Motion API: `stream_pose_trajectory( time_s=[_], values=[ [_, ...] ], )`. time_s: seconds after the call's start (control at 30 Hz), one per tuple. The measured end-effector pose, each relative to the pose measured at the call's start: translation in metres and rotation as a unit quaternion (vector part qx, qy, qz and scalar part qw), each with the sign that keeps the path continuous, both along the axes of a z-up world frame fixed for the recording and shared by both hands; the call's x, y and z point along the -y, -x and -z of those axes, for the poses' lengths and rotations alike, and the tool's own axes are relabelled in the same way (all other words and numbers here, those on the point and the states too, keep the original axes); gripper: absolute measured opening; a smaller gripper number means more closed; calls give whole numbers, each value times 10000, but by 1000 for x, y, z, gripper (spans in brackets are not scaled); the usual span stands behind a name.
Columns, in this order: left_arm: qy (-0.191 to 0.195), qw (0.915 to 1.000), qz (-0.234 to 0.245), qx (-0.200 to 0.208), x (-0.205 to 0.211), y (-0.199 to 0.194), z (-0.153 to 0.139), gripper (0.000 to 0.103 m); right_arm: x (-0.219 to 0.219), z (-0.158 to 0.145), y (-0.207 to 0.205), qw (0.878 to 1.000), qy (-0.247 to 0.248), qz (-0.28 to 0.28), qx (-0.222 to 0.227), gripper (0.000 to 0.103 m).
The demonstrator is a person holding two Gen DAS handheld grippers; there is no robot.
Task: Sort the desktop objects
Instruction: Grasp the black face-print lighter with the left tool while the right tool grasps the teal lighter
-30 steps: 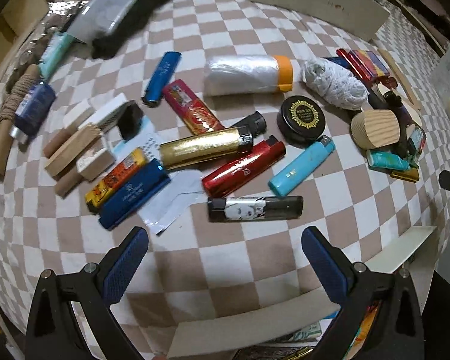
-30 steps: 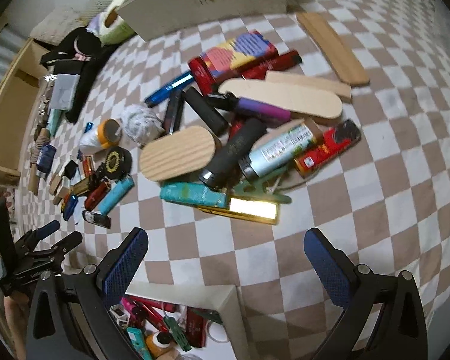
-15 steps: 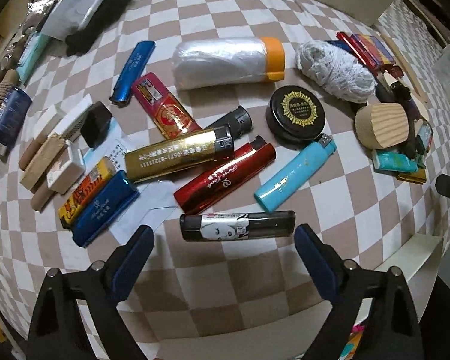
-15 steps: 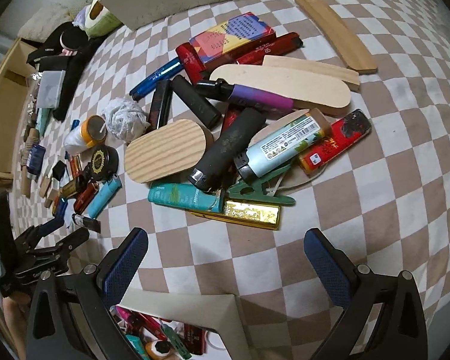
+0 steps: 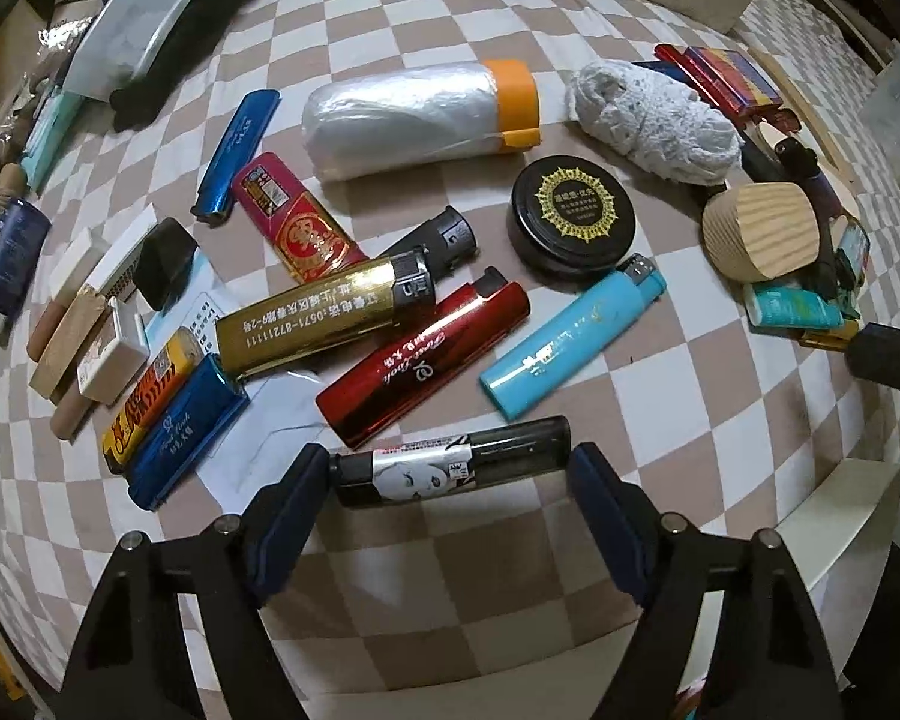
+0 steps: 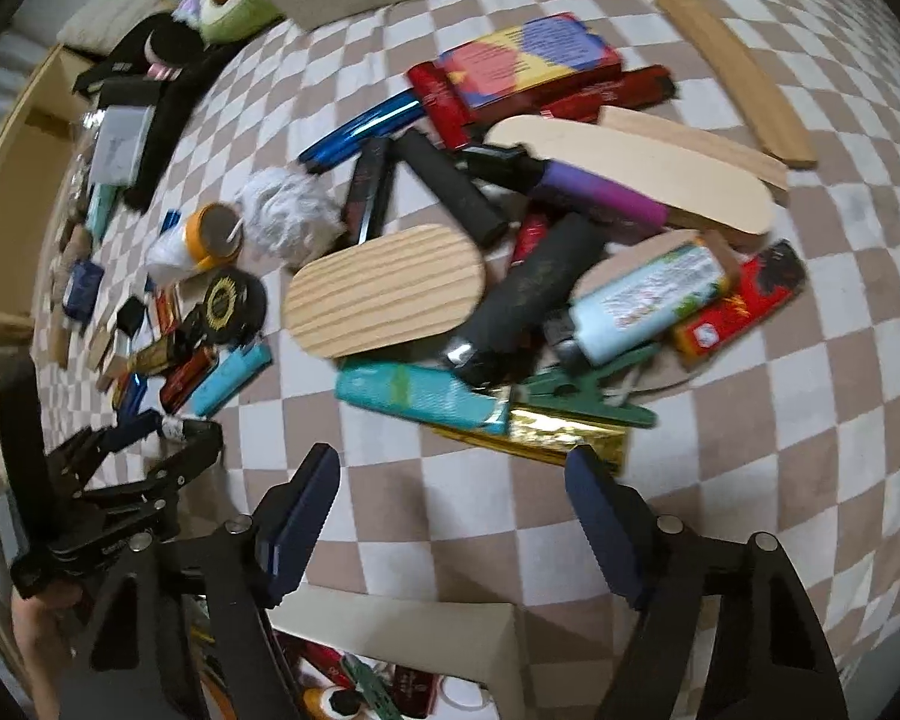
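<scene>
My left gripper is closed around the ends of a black lighter with a face picture, which lies on the checkered cloth. Behind it lie a red lighter, a gold lighter, a light blue lighter and a blue lighter. My right gripper is open and empty, just in front of a gold foil pack and a teal tube. The left gripper also shows in the right wrist view.
A round black tin, a plastic-wrapped roll with an orange cap, a white yarn ball and a wooden oval block lie among the clutter. A cream sorting box with several items sits near me.
My left gripper moved forward and down and closed its fingers on the black face lighter. My right gripper advanced toward the pile and narrowed somewhat.
</scene>
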State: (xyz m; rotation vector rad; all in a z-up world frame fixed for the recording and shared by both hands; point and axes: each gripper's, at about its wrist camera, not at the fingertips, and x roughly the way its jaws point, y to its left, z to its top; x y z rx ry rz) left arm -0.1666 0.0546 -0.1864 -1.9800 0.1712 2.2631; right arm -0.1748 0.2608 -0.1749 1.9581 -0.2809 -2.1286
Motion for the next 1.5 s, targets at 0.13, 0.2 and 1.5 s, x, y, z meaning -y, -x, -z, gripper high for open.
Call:
stream_pose_trajectory(
  time_s=[0.13,0.2,1.5],
  values=[
    [-60,10000,-1,18,3,-3,-3,81,16,1,1,9995,-200,-204,-105,77],
    [-89,10000,-10,32,5,-4,-4,81,23,2,3,9990,-335,-278,-141,77],
    [-803,9838,-1551,407,14,1,-20,95,53,31,35,9905,-1297,-400,-215,58]
  ],
)
